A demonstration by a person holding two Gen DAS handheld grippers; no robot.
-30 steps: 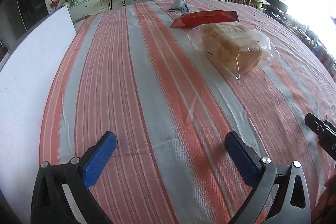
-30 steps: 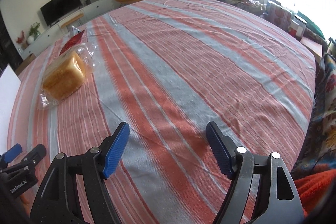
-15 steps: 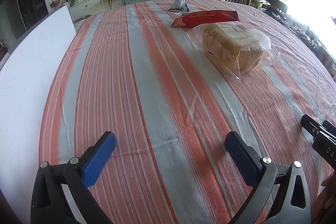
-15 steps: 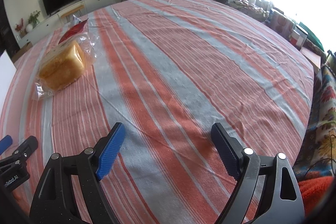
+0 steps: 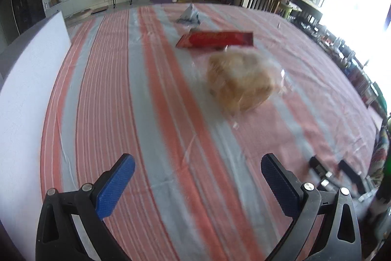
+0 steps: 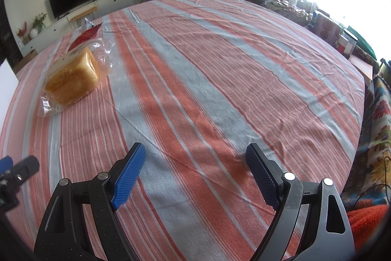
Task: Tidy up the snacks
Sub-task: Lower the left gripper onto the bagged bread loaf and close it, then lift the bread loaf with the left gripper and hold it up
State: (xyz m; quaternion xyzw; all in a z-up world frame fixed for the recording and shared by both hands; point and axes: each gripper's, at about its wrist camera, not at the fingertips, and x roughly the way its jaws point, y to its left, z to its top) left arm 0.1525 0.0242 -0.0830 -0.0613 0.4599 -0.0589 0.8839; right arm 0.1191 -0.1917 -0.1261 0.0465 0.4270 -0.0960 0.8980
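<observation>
A loaf of bread in a clear bag [image 5: 240, 80] lies on the striped tablecloth; it also shows in the right wrist view [image 6: 73, 76]. Behind it lie a flat red snack packet [image 5: 215, 39], also seen in the right wrist view [image 6: 84, 37], and a small blue-white pouch [image 5: 189, 14]. My left gripper [image 5: 198, 177] is open and empty, above the cloth well short of the bread. My right gripper [image 6: 195, 171] is open and empty over bare cloth, right of the bread. The left gripper's tip shows at the right wrist view's left edge [image 6: 14, 169].
A white board [image 5: 27, 80] stands along the table's left side. The red-and-grey striped tablecloth [image 6: 220, 70] covers the table. Cluttered shelves and boxes [image 6: 327, 26] line the right side by the window. A patterned fabric [image 6: 376, 133] hangs past the right table edge.
The left gripper has swung and lifted, so its view is blurred and the bread sits more central. The right gripper has drifted slightly forward. Both stay open and empty.
</observation>
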